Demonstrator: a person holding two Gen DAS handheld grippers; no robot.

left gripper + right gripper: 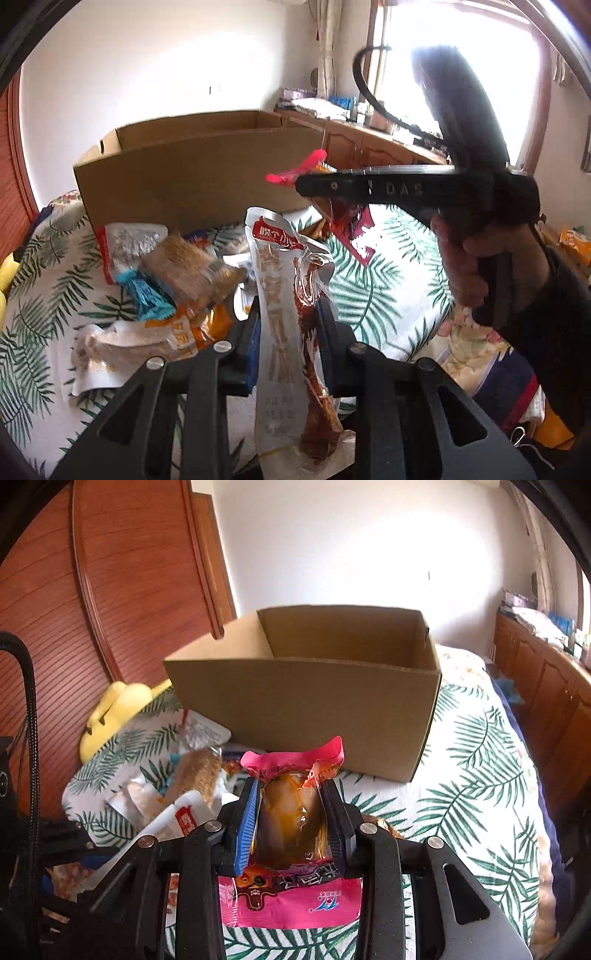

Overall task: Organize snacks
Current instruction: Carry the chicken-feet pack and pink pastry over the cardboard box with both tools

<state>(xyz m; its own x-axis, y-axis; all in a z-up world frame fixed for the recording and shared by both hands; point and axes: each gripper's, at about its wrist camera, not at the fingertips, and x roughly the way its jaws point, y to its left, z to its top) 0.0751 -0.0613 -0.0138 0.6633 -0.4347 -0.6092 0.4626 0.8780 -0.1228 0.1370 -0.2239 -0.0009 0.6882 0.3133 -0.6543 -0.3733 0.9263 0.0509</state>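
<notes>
Silver snack pouch (286, 332) stands lengthwise, pinched in left tool (290, 317).

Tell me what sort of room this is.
Most likely a bedroom: a bed with a leaf-print bedspread, a wooden headboard behind it, and low wooden cabinets along the window wall.

1. The cardboard box (303, 705) stands on the bed (461, 805), behind the snack pile (166, 280).
2. The pile lies left of the box's front corner in the right wrist view, with a plush toy (114, 712) behind it by the headboard (110, 590).
3. A long packet (291, 332) sits between the left gripper's (290, 321) jaws.
4. A pouch (291, 812) sits between the right gripper's (291, 812) jaws, before the box.
5. A cabinet (546, 679) runs right of the bed.
</notes>
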